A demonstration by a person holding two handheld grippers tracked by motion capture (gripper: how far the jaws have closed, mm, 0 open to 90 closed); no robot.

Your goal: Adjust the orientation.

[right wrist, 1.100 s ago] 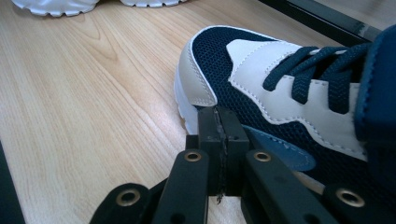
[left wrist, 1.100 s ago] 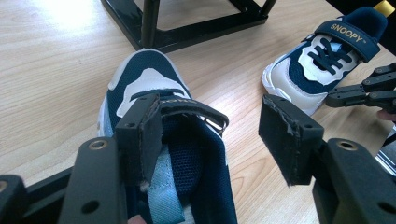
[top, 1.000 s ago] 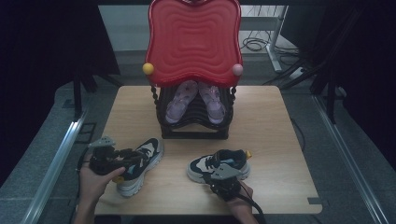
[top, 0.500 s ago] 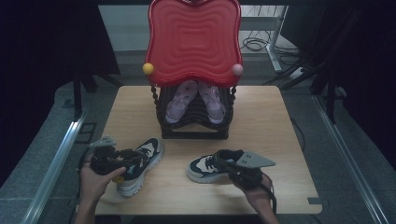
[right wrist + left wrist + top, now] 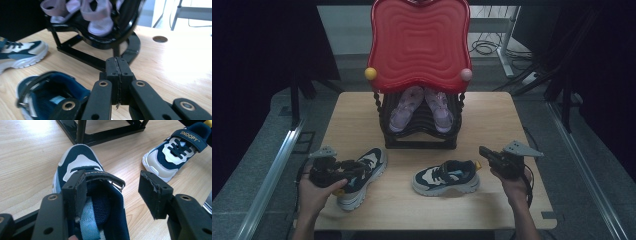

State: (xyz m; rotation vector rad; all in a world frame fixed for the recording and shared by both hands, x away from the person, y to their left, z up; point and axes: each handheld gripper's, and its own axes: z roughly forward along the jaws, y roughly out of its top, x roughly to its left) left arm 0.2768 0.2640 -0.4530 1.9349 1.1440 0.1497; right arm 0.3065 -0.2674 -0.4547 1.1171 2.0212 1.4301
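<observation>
The left gripper (image 5: 354, 167) straddles the left shoe's (image 5: 362, 175) collar, jaws wide, one pad inside, ready to pinch. The right gripper (image 5: 486, 152), jaws pressed together and empty, hangs beside the right shoe (image 5: 446, 177) before the rack (image 5: 419, 140).
</observation>
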